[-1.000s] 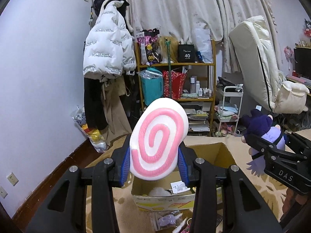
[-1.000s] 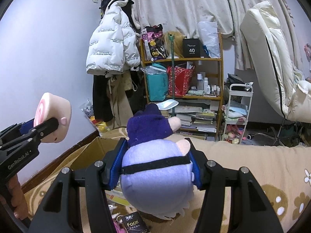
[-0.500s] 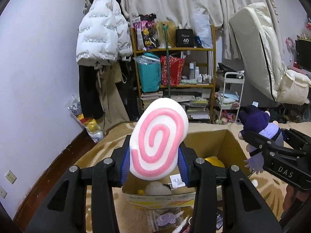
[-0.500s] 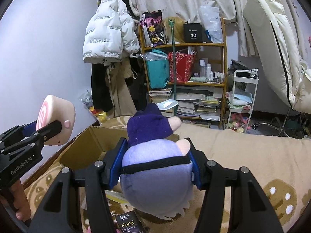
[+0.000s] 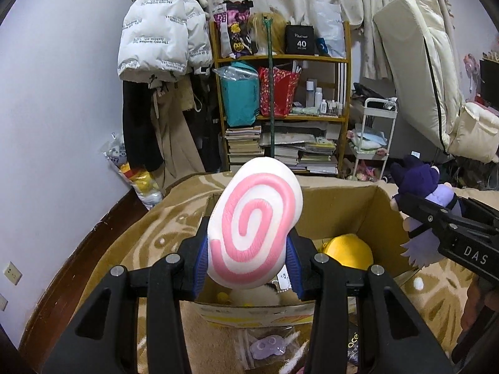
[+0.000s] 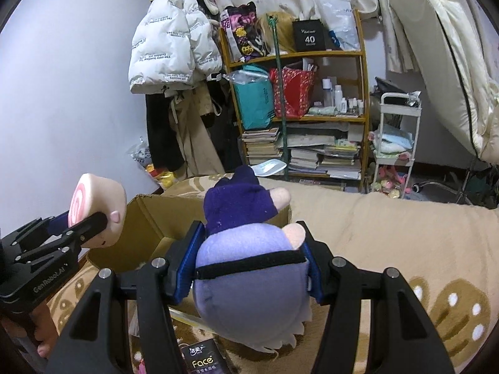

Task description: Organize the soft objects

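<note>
In the left wrist view, the left gripper (image 5: 248,266) is at the lower centre of the frame, and its blue pads (image 5: 202,260) are clamped on both sides of a swirl cushion (image 5: 254,229), a soft white plush with a pink spiral on its face. The cushion stands tilted, with its top leaning to the right, above the near edge of an open cardboard box (image 5: 336,212). The box rests on a beige patterned blanket (image 5: 137,237). Inside the box, at the right of the cushion, a yellow plush (image 5: 349,251) lies, and a white fluffy thing is partly hidden under the cushion.

In the right wrist view, the right gripper (image 6: 251,268) is at the lower centre, and its jaws are closed on a purple plush doll (image 6: 249,290) with a dark purple hat and a black band across its body. The doll is held beside the right wall of the box (image 6: 162,218), over the blanket (image 6: 389,233). At the left edge of this frame the left gripper (image 6: 90,224) appears with the cushion (image 6: 96,199) seen from its side.

At the right edge of the left wrist view, the right gripper (image 5: 414,210) appears with the doll (image 5: 421,187).

A packet with the word "Face" (image 6: 202,360) lies on the blanket at the bottom of the right wrist view. In the upper centre of both views, a wooden shelf (image 5: 280,59) full of bags and books stands against the wall, and a white puffer jacket (image 5: 159,37) hangs at its left.
</note>
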The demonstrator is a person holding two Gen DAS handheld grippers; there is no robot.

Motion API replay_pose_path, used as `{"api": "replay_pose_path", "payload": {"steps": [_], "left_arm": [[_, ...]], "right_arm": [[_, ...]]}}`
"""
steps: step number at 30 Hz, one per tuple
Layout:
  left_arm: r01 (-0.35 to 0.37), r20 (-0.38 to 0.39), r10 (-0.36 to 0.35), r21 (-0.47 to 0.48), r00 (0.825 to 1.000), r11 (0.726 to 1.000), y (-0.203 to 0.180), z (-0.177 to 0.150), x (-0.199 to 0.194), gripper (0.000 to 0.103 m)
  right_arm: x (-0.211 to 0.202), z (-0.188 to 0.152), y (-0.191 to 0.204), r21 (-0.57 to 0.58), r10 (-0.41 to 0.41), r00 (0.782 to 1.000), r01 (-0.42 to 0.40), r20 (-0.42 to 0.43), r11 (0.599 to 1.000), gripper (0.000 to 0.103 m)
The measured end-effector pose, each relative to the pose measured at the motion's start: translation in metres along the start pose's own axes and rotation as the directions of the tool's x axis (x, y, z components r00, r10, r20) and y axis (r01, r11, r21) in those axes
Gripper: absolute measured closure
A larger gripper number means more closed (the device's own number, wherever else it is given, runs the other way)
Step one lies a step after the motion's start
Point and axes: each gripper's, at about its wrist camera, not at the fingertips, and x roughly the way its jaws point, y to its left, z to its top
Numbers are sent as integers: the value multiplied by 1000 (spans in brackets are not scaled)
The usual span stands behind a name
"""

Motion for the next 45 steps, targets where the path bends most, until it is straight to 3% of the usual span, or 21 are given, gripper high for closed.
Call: {"api": "replay_pose_path", "payload": {"steps": [13, 24, 29, 34, 38, 42, 45], "left_arm": [[18, -82, -21, -29, 996, 999, 8, -11, 20, 60], [-8, -73, 9, 4, 997, 1000, 4, -11, 18, 45], [-30, -31, 31, 25, 999, 999, 0, -10, 7, 30], [-38, -40, 39, 22, 998, 999, 1, -12, 3, 28], [-40, -34, 40, 19, 999, 999, 3, -11, -5, 17], [-50, -13, 50, 11, 999, 999, 6, -10, -20, 14], [-56, -16, 56, 7, 998, 998, 8, -12, -27, 13]], "right_arm": [[16, -11, 5, -32, 28, 998, -30, -57, 999, 40], [15, -11, -5, 14, 76, 995, -75, -65, 997, 37], [10, -9, -2, 7, 82, 996, -82, -47, 997, 31], [2, -7, 0, 13, 76, 997, -75, -29, 997, 19], [-9, -6, 1, 15, 63, 998, -63, -11, 998, 11], [-21, -6, 3, 13, 42, 999, -42, 3, 999, 1], [-29, -7, 3, 24, 40, 999, -40, 6, 999, 0]]}}
